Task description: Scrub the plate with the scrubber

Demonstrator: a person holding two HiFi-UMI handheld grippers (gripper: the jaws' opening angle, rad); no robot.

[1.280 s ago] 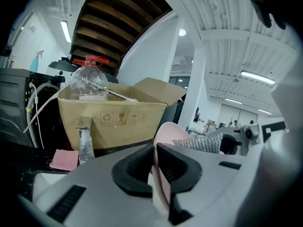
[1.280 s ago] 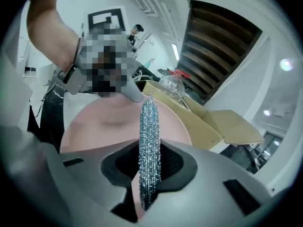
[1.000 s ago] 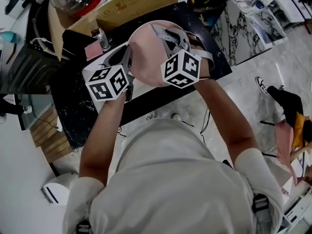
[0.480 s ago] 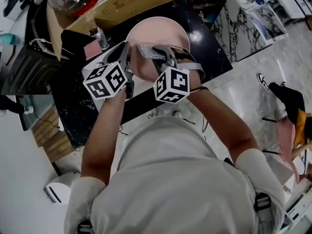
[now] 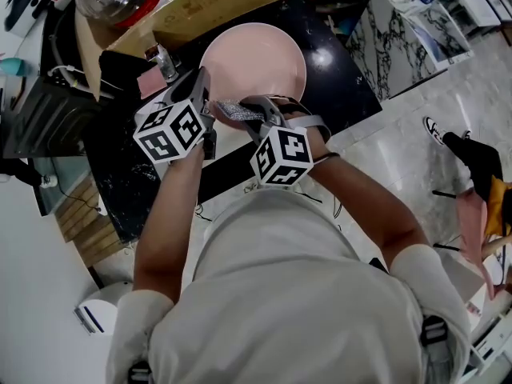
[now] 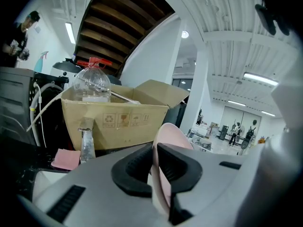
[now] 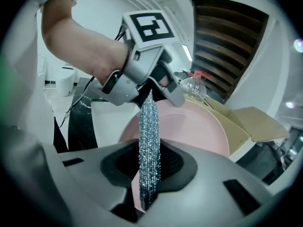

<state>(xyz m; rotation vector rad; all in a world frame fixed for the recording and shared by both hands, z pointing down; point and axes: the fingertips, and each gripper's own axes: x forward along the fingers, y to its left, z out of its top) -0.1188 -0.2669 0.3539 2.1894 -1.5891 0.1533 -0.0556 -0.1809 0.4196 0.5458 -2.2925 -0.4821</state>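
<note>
Plate (image 5: 254,54), pink and round, sits over the black desk (image 5: 340,70), held by its near-left rim. It is seen edge-on and tilted in the left gripper view, and whether its far rim rests on the desk cannot be told. Behind it stands an open cardboard box (image 5: 216,2) with a clear plastic bottle (image 6: 92,86) inside. Both bare forearms reach forward from the torso with elbows bent and converge at the plate's near edge, the marker cubes turned up toward the head. The left gripper (image 5: 204,86) comes in from the left, its fingers clamped on the plate's rim, one pad on each face. The right gripper (image 5: 244,112) is just beside it, pointing across toward the left one, fingers closed on the silver glittery scrubber (image 5: 232,110), which stands on edge against the plate's near face. A small spray bottle (image 6: 86,143) and a pink pad (image 6: 66,159) lie by the box.
</note>
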